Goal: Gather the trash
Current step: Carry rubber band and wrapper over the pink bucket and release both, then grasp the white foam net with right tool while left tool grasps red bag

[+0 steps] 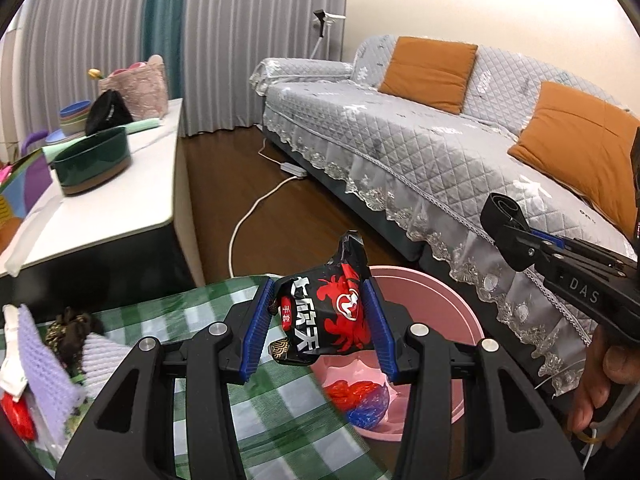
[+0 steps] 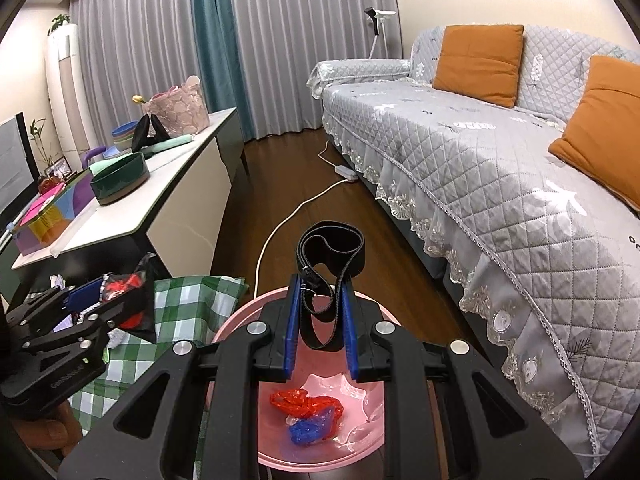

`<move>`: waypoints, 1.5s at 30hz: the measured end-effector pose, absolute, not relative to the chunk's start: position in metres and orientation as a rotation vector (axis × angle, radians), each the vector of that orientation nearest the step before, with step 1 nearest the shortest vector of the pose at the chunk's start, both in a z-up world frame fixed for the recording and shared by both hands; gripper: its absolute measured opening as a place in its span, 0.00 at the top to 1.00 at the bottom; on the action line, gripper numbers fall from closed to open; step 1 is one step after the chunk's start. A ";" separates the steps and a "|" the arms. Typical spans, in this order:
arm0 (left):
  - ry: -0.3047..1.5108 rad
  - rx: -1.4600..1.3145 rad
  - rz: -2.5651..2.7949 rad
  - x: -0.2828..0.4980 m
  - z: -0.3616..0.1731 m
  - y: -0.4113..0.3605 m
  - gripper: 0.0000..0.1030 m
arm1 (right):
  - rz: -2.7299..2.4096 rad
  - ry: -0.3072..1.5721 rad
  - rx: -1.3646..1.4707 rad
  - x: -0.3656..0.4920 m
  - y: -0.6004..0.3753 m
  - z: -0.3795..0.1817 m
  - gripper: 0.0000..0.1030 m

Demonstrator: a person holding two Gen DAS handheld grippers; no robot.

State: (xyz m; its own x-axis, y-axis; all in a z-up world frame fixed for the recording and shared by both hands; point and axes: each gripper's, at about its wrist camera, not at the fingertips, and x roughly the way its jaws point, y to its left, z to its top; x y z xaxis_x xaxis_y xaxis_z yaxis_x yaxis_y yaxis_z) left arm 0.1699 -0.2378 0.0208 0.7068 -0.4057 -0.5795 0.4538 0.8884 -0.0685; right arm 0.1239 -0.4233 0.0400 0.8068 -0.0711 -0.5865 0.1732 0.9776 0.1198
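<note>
We see our right gripper [image 2: 320, 312] clamping a black belt loop [image 2: 330, 252] above the pink bin [image 2: 236, 324]. Red and blue wrappers [image 2: 308, 412] lie inside the bin. Our left gripper [image 2: 100, 300] holds a snack packet [image 2: 132, 300] left of the bin.

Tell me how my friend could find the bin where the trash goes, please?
Look for the long grey sofa with orange cushions, then at the floor in front of it. There, beside the green checked cloth, stands a round pink bin. It is the only pink tub down there, with red and blue crumpled plastic already inside.
</note>
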 end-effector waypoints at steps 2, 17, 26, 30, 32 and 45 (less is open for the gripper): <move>0.631 0.085 -0.487 0.173 0.019 -0.243 0.56 | -0.134 0.624 0.174 0.125 -0.426 0.038 0.81; 0.660 0.067 -0.521 0.172 0.017 -0.243 0.46 | -0.173 0.636 0.206 0.130 -0.432 0.033 0.44; 0.643 0.043 -0.444 0.138 0.029 -0.181 0.56 | -0.101 0.599 0.193 0.127 -0.397 0.045 0.44; 0.632 0.036 -0.388 0.120 0.037 -0.137 0.57 | -0.048 0.586 0.183 0.124 -0.372 0.050 0.44; 0.626 0.038 -0.365 0.113 0.040 -0.114 0.57 | -0.017 0.580 0.179 0.123 -0.357 0.052 0.44; 0.630 -0.043 -0.091 0.097 0.022 0.033 0.57 | 0.196 0.617 0.115 0.146 -0.269 0.036 0.44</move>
